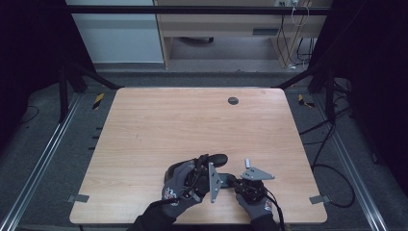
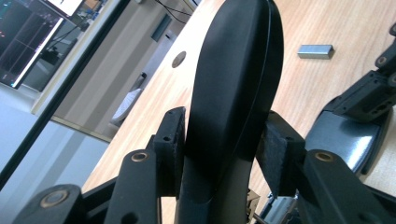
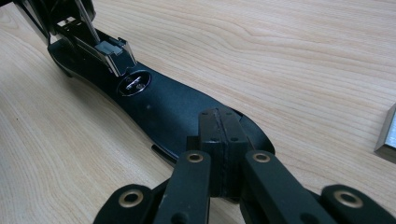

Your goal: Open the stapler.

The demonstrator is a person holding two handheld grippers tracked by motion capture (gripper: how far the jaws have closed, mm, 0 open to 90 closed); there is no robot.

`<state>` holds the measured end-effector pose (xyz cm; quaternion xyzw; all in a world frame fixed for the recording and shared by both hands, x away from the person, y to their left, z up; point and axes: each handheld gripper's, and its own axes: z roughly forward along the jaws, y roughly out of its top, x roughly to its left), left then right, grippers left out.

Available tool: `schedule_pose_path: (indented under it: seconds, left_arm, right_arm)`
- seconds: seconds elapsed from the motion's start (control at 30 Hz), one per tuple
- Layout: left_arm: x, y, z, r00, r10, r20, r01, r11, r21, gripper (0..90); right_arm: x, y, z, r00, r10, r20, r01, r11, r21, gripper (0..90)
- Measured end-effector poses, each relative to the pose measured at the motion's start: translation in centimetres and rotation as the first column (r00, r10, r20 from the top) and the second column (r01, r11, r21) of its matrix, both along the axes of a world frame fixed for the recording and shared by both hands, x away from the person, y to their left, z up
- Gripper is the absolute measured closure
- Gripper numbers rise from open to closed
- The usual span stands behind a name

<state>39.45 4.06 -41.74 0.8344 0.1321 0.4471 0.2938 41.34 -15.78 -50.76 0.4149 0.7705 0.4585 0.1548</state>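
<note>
Black plastic stapler point(image 1: 217, 159), opened out, lies near the table's point(image 1: 144, 125) six o'clock edge. My left gripper point(image 2: 224, 154) clamps its lifted top arm; my right gripper point(image 3: 219, 140), jaws together, presses its base point(image 3: 177, 107). A staple strip point(image 1: 248, 163) lies at its three o'clock.

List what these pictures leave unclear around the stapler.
- High view: the stapler is mostly hidden by the left hand and the right hand; the staple strip is too small to read.
- Left gripper view: the stapler's hinge end is cut off by the bottom edge.
- Right gripper view: the strip is cut by the right edge; whether the shut right gripper touches the stapler is unclear.
</note>
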Motion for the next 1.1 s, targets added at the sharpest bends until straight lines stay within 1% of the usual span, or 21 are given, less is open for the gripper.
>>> schedule_pose_path:
  seconds: [0.23,0.33,0.4,0.43,0.57,0.73,0.87,0.93,0.97,1.0,1.1]
  left_arm:
    - [-0.1,1.0,0.8,0.9998,0.010,0.016,-0.009,0.9994,-0.033,56.6]
    - [-0.2,1.3,1.0,0.9998,0.016,0.014,-0.015,0.9987,-0.049,57.3]
    - [-0.2,1.5,1.1,0.9997,0.018,0.016,-0.017,0.9980,-0.061,57.5]
    - [-0.3,1.7,1.2,0.9994,0.022,0.025,-0.021,0.9980,-0.060,57.8]
    - [-0.3,2.2,1.5,0.9992,0.028,0.030,-0.025,0.9963,-0.083,58.2]
    - [-0.5,2.9,2.0,0.9987,0.036,0.036,-0.033,0.9951,-0.093,59.0]
    - [-0.5,3.6,2.4,0.9982,0.050,0.033,-0.046,0.9910,-0.126,59.5]
    - [-0.6,4.0,2.7,0.9977,0.057,0.036,-0.052,0.9895,-0.135,59.7]
    - [-0.6,4.1,2.6,0.9976,0.059,0.036,-0.053,0.9868,-0.153,59.7]
    - [-0.6,4.3,2.7,0.9975,0.063,0.032,-0.057,0.9868,-0.151,59.7]
    - [-0.6,4.7,2.9,0.9973,0.069,0.026,-0.063,0.9834,-0.170,59.8]
  right_arm:
    - [0.0,0.1,0.0,1.0000,-0.001,0.001,0.001,1.0000,-0.001,90.0]
    - [-0.1,0.1,0.0,1.0000,-0.002,-0.006,0.002,1.0000,0.002,90.0]
    - [0.0,0.1,0.0,1.0000,-0.002,-0.002,0.002,1.0000,0.000,90.0]
    - [0.0,0.0,0.0,1.0000,0.000,-0.003,0.000,1.0000,-0.003,90.0]
    - [0.0,0.1,0.0,1.0000,-0.002,-0.003,0.002,1.0000,-0.002,90.0]
    - [0.0,0.0,0.0,1.0000,-0.001,0.000,0.001,1.0000,-0.002,90.0]
    - [0.0,0.0,0.0,1.0000,-0.001,0.000,0.001,1.0000,0.000,90.0]
    - [0.0,0.0,0.0,1.0000,-0.001,0.001,0.001,1.0000,0.001,90.0]
    - [0.0,0.0,0.0,1.0000,-0.001,0.001,0.001,1.0000,0.002,90.0]
    - [0.0,0.0,0.0,1.0000,-0.001,0.001,0.001,1.0000,0.002,90.0]
    - [0.0,0.0,0.0,1.0000,0.000,0.001,0.000,1.0000,0.002,90.0]
